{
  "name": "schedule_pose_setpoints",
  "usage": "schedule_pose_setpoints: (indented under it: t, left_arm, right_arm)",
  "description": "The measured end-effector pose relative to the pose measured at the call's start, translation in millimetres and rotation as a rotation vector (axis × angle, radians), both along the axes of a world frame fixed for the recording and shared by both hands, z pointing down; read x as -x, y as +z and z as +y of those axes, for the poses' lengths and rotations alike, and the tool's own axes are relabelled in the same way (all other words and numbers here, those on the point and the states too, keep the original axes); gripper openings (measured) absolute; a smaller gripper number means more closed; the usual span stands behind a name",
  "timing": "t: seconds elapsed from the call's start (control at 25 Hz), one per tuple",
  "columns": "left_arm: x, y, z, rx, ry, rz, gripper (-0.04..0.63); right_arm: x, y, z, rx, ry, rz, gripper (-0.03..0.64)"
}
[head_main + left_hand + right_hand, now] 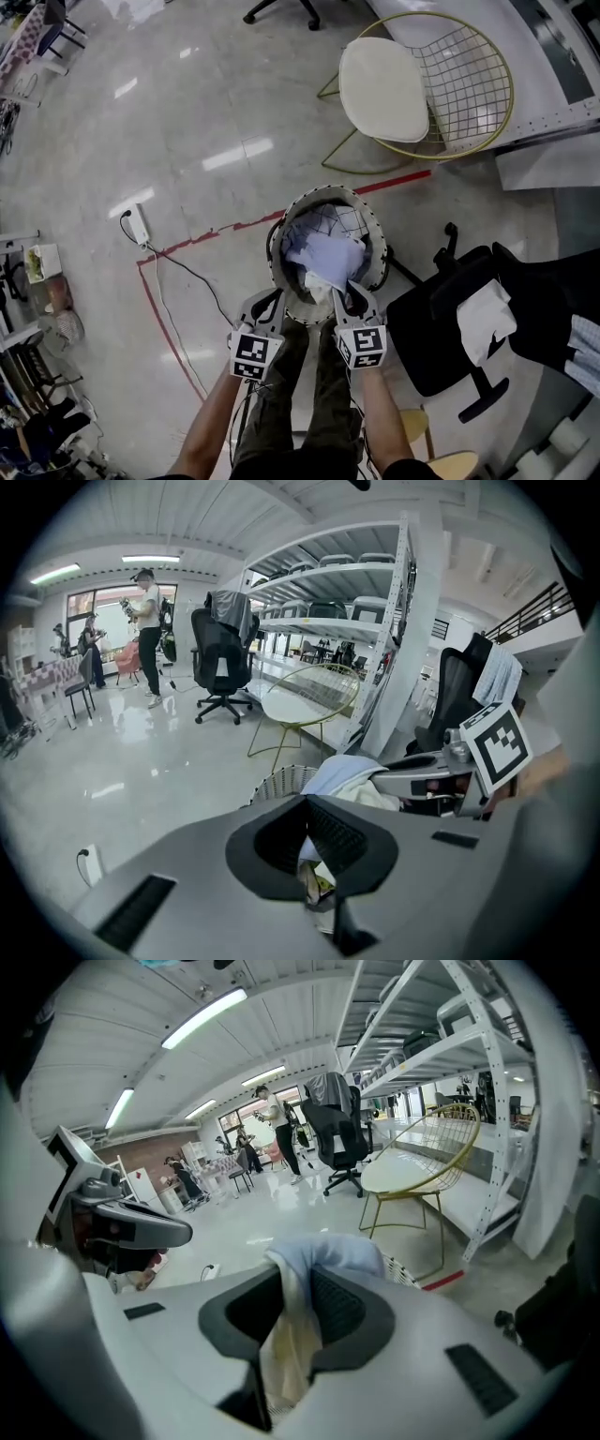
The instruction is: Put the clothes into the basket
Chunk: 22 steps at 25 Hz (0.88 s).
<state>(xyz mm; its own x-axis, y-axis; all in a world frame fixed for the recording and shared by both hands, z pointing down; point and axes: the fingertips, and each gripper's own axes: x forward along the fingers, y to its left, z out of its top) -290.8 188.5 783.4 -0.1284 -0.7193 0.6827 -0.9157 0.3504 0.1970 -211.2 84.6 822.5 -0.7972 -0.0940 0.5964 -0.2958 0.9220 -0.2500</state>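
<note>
- The basket (378, 246) stands upright on the floor and holds a heap of clothes (323, 255), with a light blue garment (328, 251) on top.
- The left gripper (272, 302) is at the basket's near rim. Its jaws are almost together, pinching a thin fold of pale cloth (307, 860).
- The right gripper (349, 295) is over the same rim, just beside the left gripper. Its jaws are clamped on a cream cloth (289, 1335), and the light blue garment lies just past the tips.
- A wire chair (459, 84) stands beyond the basket, and a black office chair (441, 328) to the basket's right.
</note>
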Motion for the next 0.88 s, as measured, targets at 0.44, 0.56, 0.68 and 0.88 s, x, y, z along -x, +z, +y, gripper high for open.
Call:
schedule_pose_setpoints:
  t: [0.44, 0.56, 0.68, 0.88]
  left_arm:
    - [-16, 46, 6, 0.048, 0.008, 0.054, 0.007]
    - [-15, 46, 6, 0.051, 0.014, 0.055, 0.008]
    - [-15, 40, 4, 0.044, 0.020, 0.055, 0.008]
    - [-17, 28, -4, 0.025, 0.029, 0.042, 0.006]
  right_arm:
    - [-19, 78, 9, -0.025, 0.017, 0.129, 0.131]
    - [-21, 78, 10, -0.011, 0.034, 0.120, 0.159]
    - [-17, 68, 8, -0.018, 0.041, 0.098, 0.222]
    - [-16, 54, 4, -0.025, 0.038, 0.078, 0.239]
